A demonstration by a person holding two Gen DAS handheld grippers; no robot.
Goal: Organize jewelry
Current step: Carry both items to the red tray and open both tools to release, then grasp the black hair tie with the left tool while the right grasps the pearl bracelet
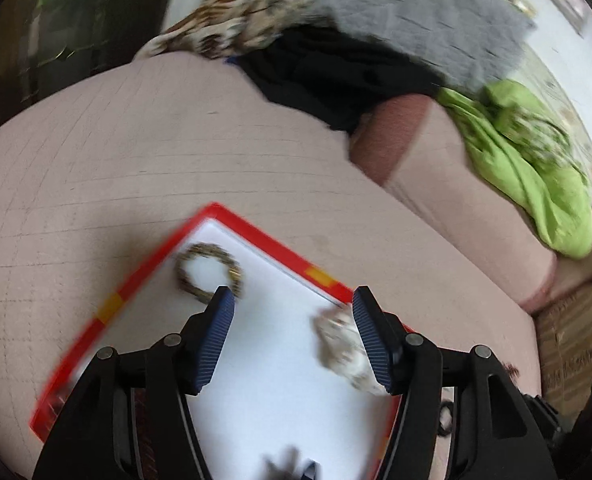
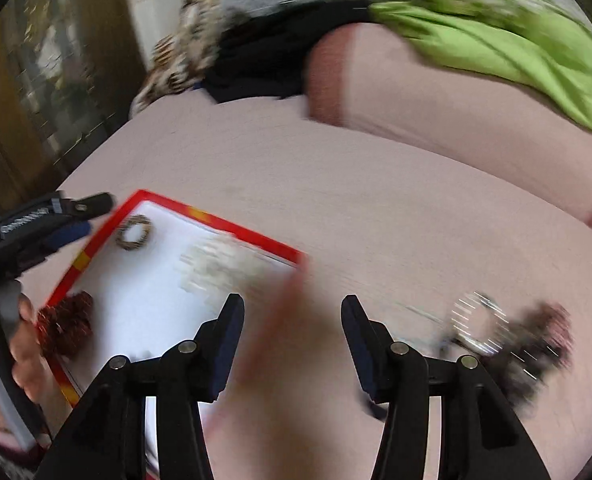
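Two grippers hang over a pinkish quilted bed surface (image 1: 136, 152), both with jaws spread wide and nothing between them. In the left wrist view the left gripper (image 1: 292, 300) sits at lower centre above a white tray with a red rim (image 1: 152, 272). A brown-gold bangle (image 1: 208, 276) lies on the tray near its upper corner, just beyond the left fingertip, and a pale beaded piece (image 1: 340, 344) lies beside the right finger, blurred. In the right wrist view the right gripper (image 2: 292, 308) is at lower centre over the tray's blurred right edge. A dark red beaded piece (image 2: 66, 328) rests at the tray's left edge, and a silvery ring-shaped piece (image 2: 476, 324) with a dark tangle (image 2: 532, 344) lies on the bed at right, off the tray. Green cloth (image 2: 496, 28) fills the upper right.
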